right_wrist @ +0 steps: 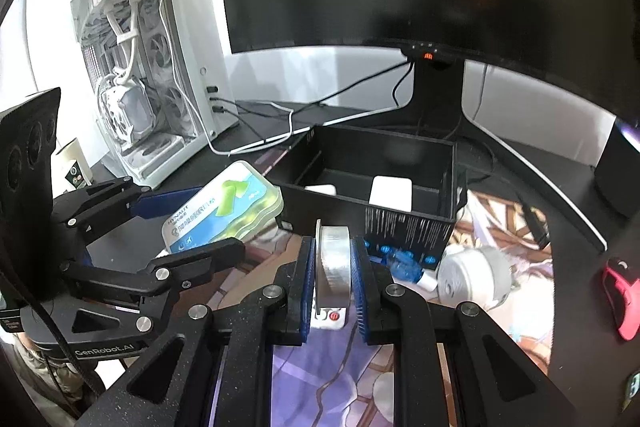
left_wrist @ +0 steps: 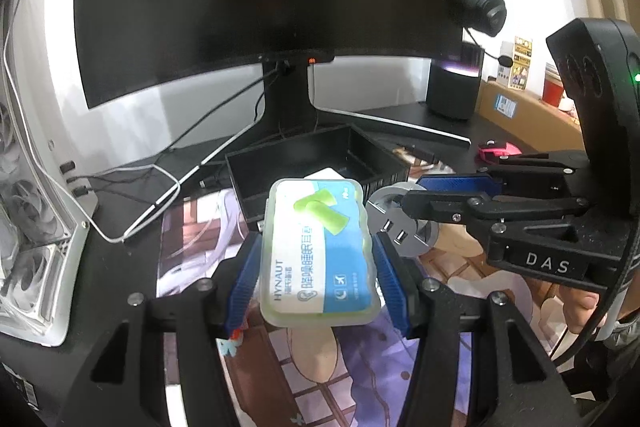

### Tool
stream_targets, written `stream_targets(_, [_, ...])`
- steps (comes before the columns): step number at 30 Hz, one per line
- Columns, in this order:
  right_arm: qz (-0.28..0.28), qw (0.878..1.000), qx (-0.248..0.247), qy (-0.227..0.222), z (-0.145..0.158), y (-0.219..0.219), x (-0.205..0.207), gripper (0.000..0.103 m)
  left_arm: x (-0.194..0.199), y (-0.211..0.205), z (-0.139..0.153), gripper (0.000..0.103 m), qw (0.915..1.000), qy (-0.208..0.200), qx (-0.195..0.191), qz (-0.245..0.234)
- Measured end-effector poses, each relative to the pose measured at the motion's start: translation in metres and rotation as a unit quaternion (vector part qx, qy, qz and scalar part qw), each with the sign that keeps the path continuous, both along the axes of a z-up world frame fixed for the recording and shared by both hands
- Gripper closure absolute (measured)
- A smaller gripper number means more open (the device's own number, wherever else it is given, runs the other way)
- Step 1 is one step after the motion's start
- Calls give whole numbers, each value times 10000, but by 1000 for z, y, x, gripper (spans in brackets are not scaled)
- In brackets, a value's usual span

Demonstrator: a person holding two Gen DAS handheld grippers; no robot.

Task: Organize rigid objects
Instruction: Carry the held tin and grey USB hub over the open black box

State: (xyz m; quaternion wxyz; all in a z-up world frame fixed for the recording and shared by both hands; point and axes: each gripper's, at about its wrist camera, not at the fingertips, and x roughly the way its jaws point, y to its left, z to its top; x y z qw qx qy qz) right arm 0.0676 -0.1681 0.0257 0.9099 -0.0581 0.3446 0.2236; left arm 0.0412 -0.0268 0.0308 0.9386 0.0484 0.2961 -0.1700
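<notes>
Black open-top storage box (left_wrist: 320,155) sits at 12 o'clock w/ both loads: left gripper (left_wrist: 318,263) pinches translucent earplug case (left_wrist: 318,251), long axis toward it; right gripper (right_wrist: 332,279) clamps round silver USB hub (right_wrist: 332,263), nearer.

Translucent earplug case (left_wrist: 318,251) tilted, lifted above mat; silver round hub (right_wrist: 334,263) on edge, possibly USB.

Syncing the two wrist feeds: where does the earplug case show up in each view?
Left wrist: earplug case at centre, clamped in the left hand-held gripper.
Right wrist: same case left of centre, held off the desk mat.
Shared landmark: the black open box just behind it, below the monitor.
</notes>
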Motion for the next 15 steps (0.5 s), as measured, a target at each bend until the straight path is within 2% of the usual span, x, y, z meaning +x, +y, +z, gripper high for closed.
stream_targets(15, [-122,9989,160,-428,46,-1,14,86,16,8,43,48,9988,-399,-259,91])
